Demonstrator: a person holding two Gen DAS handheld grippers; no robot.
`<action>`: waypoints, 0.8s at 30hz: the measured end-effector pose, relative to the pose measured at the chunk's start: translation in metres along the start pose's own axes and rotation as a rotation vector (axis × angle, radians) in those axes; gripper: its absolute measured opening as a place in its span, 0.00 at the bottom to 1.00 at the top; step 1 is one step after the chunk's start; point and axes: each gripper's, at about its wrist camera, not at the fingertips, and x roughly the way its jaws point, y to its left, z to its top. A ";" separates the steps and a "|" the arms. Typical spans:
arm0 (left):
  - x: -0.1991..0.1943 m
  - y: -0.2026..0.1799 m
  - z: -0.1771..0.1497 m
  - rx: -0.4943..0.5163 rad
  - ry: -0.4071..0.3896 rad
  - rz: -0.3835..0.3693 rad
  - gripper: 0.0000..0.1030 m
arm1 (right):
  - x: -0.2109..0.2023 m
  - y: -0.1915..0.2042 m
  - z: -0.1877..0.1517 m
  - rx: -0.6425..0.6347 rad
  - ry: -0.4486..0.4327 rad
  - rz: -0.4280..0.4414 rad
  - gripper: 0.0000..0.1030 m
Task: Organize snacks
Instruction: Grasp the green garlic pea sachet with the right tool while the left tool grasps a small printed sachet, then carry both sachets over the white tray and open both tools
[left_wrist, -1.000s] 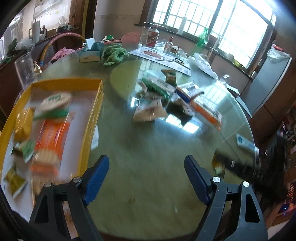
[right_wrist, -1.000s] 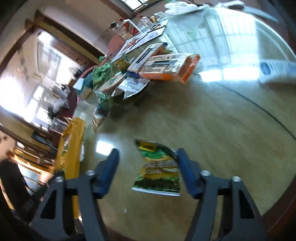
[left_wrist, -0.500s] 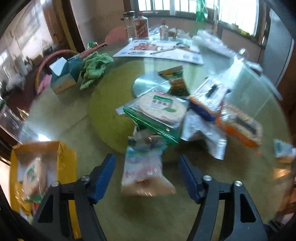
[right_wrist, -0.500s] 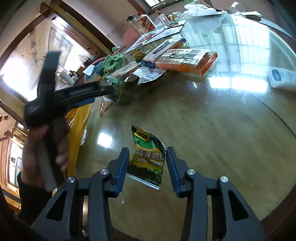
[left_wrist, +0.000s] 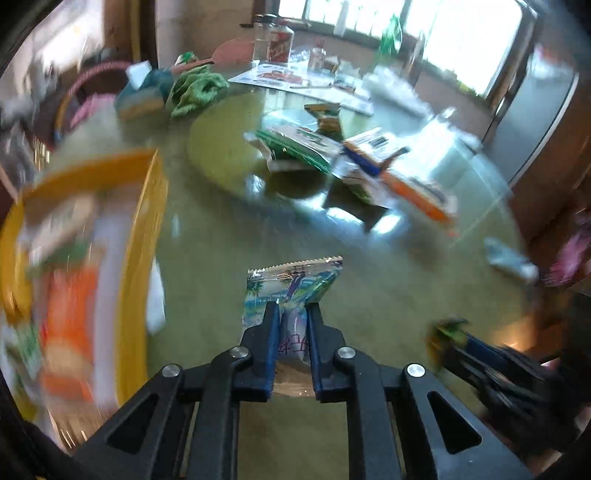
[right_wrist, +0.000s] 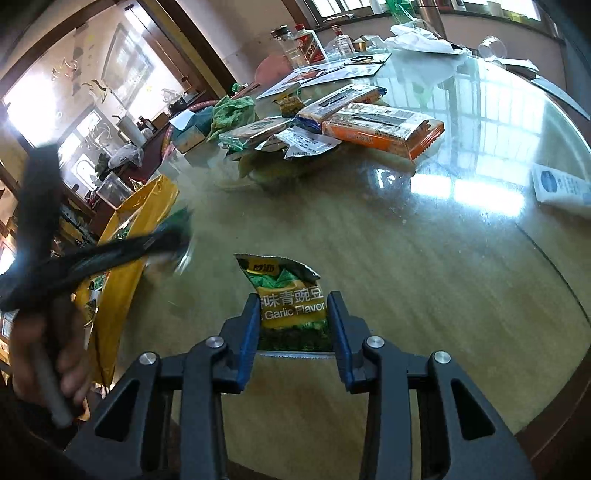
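Left gripper (left_wrist: 290, 314) pinches a blue-white snack packet (left_wrist: 293, 280); right gripper (right_wrist: 291, 317) is clamped on the garlic pea packet (right_wrist: 291, 306). Both should clear the yellow tray (left_wrist: 142, 236) rim near the table's left edge before release.

blue-white packet (left_wrist: 293, 291) upright, green packet (right_wrist: 291, 306) flat

left gripper (left_wrist: 290, 314): black frame, blue finger pads, silver rivets.
packet in left gripper (left_wrist: 293, 280): pale, blue-green scene print, silver serrated top edge.
right gripper (right_wrist: 291, 314): black frame, blue pads.
pea packet (right_wrist: 286, 295): green with yellow band, white "Garlic Flavor" lettering, silver torn top.
tray (left_wrist: 142, 258): yellow rim, left of frame; contents blurred orange, white, green.
long packet (right_wrist: 384, 127): orange, upper centre of frame.
cloth (left_wrist: 195, 88): green, upper left of frame.
table (right_wrist: 406, 258): olive-tan, glossy reflections.
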 end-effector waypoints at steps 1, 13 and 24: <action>-0.010 0.005 -0.011 -0.027 -0.019 -0.029 0.11 | 0.000 0.001 -0.001 -0.002 0.000 -0.001 0.35; -0.077 0.044 -0.044 -0.150 -0.172 -0.117 0.10 | -0.013 0.031 -0.017 0.026 -0.027 0.070 0.31; -0.205 0.099 -0.059 -0.265 -0.392 -0.055 0.10 | -0.076 0.156 0.010 -0.175 -0.037 0.296 0.31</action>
